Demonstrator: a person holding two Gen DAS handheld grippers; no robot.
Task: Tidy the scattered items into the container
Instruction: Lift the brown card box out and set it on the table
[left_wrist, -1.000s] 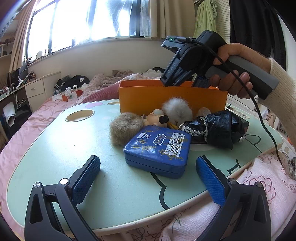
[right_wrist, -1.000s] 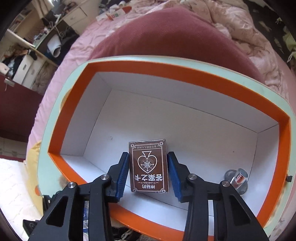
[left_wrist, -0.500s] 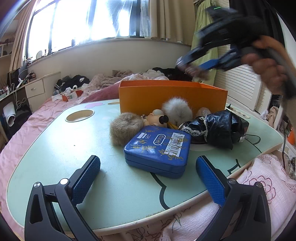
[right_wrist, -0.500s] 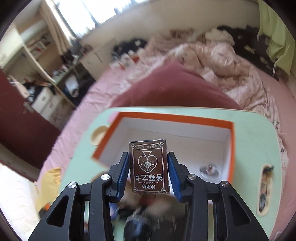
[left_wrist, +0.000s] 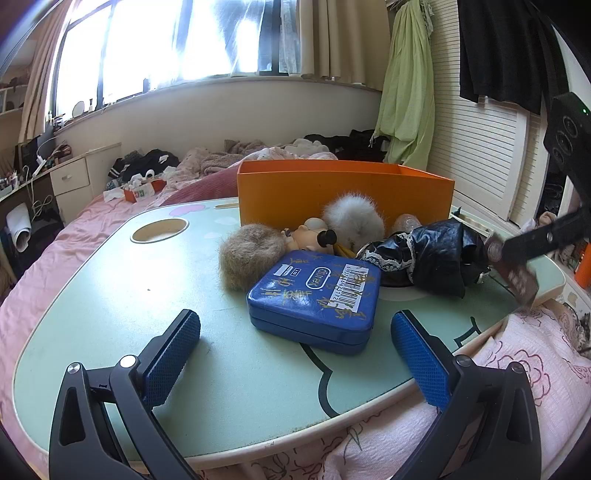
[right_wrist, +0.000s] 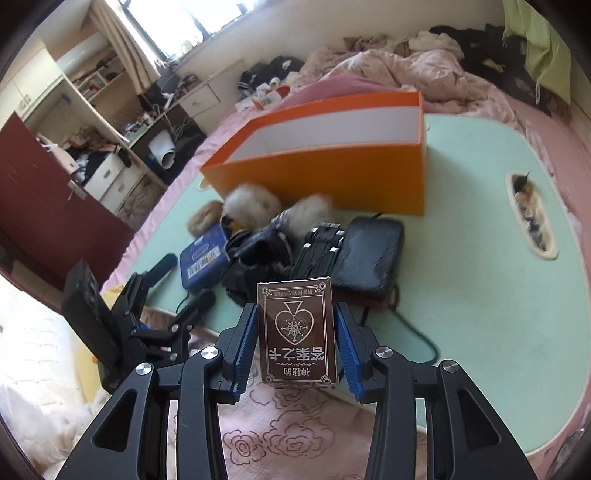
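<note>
Right gripper (right_wrist: 297, 341) clamped on brown card box (right_wrist: 296, 334), held upright over the table's near edge, well short of the orange container (right_wrist: 373, 177). Left gripper (left_wrist: 295, 350) wide open, empty, aimed at blue tin (left_wrist: 316, 295), likely next pick.

Daylit bedroom, blown-out window, heavy fisheye bending

Strong daylight pours through the wide curtained window (left_wrist: 177, 40), overexposed to white, and leaves a soft sheen on the pale green rounded table top (left_wrist: 110, 295) with only faint shadows under objects. Both views curve sharply at the edges and darken to black corners. In the left wrist view the dark brown card box (left_wrist: 517, 273) at the right edge is smeared by motion blur; elsewhere focus is crisp.
</note>
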